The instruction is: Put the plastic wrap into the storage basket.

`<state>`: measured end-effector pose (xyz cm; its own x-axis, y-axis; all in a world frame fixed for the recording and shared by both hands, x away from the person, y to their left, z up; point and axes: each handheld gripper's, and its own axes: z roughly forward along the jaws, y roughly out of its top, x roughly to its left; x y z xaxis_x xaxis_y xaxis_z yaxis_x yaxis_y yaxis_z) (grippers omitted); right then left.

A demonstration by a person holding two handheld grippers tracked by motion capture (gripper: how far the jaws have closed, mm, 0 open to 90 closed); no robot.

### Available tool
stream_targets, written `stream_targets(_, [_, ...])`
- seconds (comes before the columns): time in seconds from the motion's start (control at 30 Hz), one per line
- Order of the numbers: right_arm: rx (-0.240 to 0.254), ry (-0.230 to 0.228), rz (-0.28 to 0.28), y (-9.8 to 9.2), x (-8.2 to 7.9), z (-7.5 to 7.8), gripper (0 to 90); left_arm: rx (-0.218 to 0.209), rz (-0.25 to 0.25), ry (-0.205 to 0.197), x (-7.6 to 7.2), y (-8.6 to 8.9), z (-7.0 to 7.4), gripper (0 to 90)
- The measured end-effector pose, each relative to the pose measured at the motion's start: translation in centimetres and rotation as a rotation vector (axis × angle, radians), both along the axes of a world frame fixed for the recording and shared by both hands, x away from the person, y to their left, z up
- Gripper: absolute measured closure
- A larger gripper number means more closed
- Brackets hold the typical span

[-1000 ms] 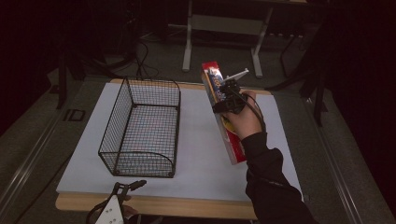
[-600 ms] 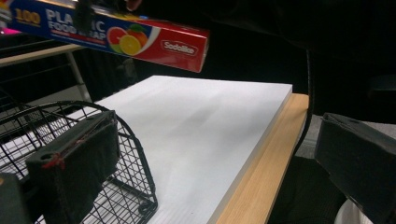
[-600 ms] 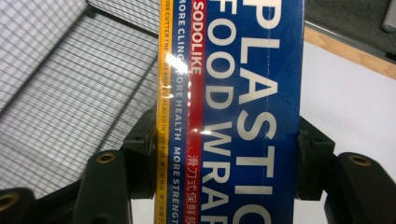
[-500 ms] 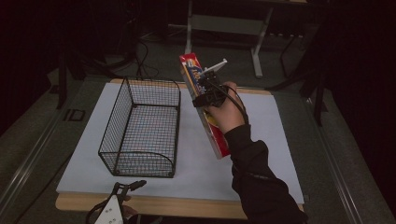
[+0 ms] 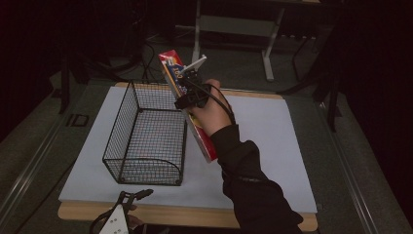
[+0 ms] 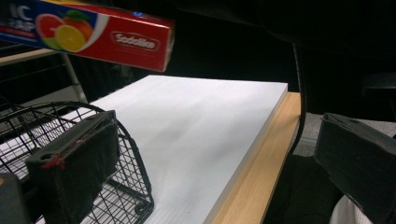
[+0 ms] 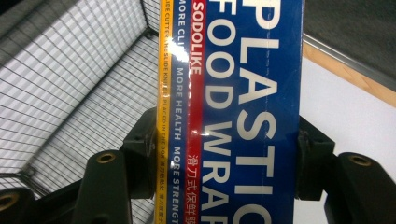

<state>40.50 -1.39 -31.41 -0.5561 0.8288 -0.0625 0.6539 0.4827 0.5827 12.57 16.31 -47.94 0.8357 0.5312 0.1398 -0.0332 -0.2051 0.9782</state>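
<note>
A long box of plastic food wrap, red and blue, hangs tilted in the air over the right wall of the black wire basket. My right gripper is shut on its middle. In the right gripper view both pads press the box from either side, with the basket below. My left gripper rests at the table's near edge, open. In the left gripper view its jaws stand wide apart with nothing between them, the box's end above.
The basket stands on a white board laid over a wooden table. In the left gripper view the basket's rounded end sits close by the left jaw. Table legs and cables lie in the dark beyond.
My right hand has carried the box leftward and a little up, from over the board's right half to the basket's right wall. The left gripper has stayed put.
</note>
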Motion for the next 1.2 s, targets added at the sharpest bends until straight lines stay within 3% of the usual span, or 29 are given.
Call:
stream_targets(0.23, [-0.008, -0.019, 0.031, 2.4, -0.3, 0.3, 39.2, 0.008, -0.009, 0.004, 0.1, -0.1, 0.0, 0.6])
stream_targets(0.6, [0.055, -0.058, 0.068, 6.7, -0.3, 0.9, 39.3, 0.013, -0.008, 0.004, -0.2, 0.0, 0.0, 0.7])
stream_targets(0.73, [0.061, -0.062, 0.070, 7.3, -0.2, 0.8, 39.2, 0.011, -0.011, 0.003, -0.3, 0.0, 0.0, 0.7])
stream_targets(0.97, [0.085, -0.074, 0.064, 10.2, 0.5, -0.7, 39.2, 0.008, -0.009, 0.001, -0.4, 0.0, 0.1, 0.7])
stream_targets(1.2, [0.104, -0.072, 0.071, 11.6, 0.7, -2.4, 39.2, 0.004, -0.007, 0.003, -0.4, 0.2, 0.1, 0.7])
